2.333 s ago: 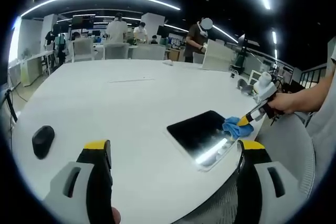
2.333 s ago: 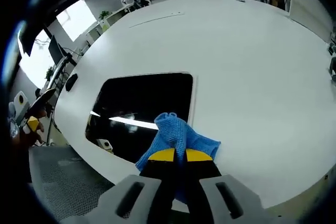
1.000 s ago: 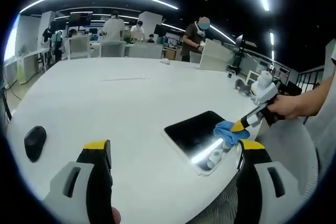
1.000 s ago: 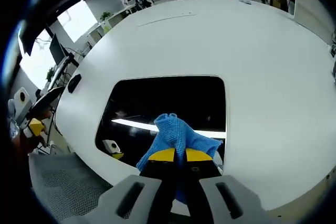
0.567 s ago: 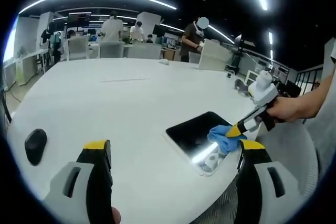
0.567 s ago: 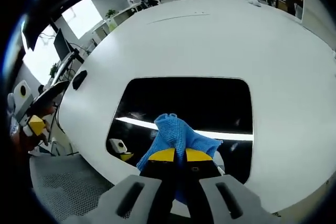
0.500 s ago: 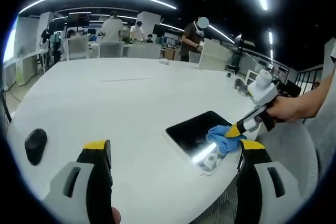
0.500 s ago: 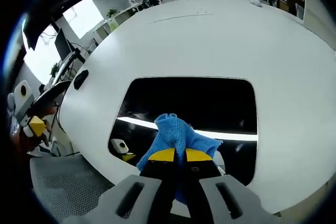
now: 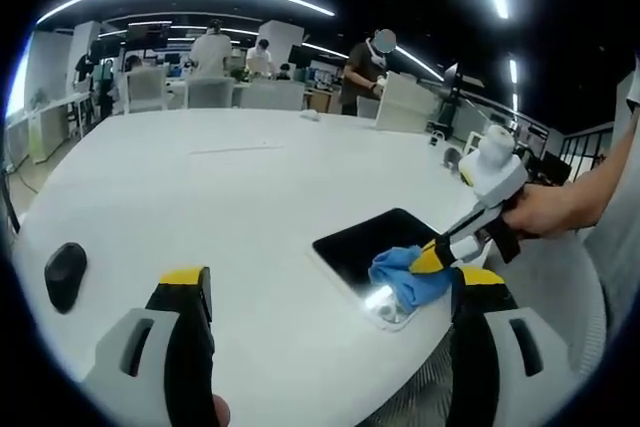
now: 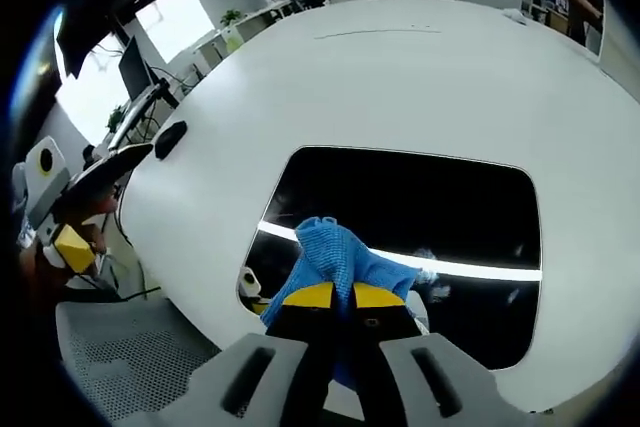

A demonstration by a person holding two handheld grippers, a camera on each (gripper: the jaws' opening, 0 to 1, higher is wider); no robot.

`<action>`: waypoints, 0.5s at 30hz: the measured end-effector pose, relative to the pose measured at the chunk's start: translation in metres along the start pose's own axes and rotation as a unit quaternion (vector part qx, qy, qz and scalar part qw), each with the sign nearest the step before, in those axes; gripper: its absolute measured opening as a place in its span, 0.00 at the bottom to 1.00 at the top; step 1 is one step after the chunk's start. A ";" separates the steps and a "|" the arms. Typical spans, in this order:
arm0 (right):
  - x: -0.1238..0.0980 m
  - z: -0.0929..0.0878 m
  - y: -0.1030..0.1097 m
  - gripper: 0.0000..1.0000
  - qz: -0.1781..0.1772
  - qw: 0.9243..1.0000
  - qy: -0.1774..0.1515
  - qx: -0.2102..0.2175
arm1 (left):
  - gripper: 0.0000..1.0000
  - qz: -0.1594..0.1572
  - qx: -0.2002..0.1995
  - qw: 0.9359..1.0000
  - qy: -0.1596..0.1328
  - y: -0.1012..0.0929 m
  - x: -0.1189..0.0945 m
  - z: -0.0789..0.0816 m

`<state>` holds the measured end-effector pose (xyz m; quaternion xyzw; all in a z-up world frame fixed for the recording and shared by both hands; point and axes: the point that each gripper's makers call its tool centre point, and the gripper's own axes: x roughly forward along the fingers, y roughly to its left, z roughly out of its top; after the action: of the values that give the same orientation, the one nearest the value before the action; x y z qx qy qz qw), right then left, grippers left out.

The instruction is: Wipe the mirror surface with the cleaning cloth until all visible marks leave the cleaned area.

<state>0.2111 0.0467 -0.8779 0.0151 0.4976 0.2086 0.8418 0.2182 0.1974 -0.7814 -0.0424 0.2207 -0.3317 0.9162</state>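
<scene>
White table (image 9: 230,187) — black mouse (image 9: 64,274) near its edge, chairs (image 9: 215,94) beyond.

No readable text, labels, brands or numbers on anything in either view.

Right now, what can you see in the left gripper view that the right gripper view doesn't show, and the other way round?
The left gripper view has the left gripper open above the table, people standing beyond it, and a hand holding the right gripper. The right gripper view has a grey mesh chair seat below the table edge. Both share the mirror, the blue cloth clamped in the right gripper, and a black mouse.
</scene>
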 end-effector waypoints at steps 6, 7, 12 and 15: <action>0.006 0.004 0.012 0.00 0.009 1.000 0.002 0.001 | 0.99 0.000 0.005 1.000 0.002 0.002 -0.002 0.001; 0.006 0.005 0.012 0.00 0.007 1.000 0.002 0.000 | 0.99 0.000 0.006 1.000 0.003 0.003 -0.002 0.001; 0.013 0.008 0.026 0.00 0.011 1.000 0.003 -0.019 | 0.99 0.001 0.007 1.000 0.003 0.004 -0.003 0.002; 0.015 0.009 0.033 0.00 0.014 0.999 0.005 -0.030 | 0.99 -0.001 0.008 1.000 0.003 0.003 -0.003 0.002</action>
<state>0.2143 0.0839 -0.8783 -0.0039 0.4952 0.2349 0.8364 0.2186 0.2011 -0.7793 -0.0340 0.2208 -0.3342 0.9156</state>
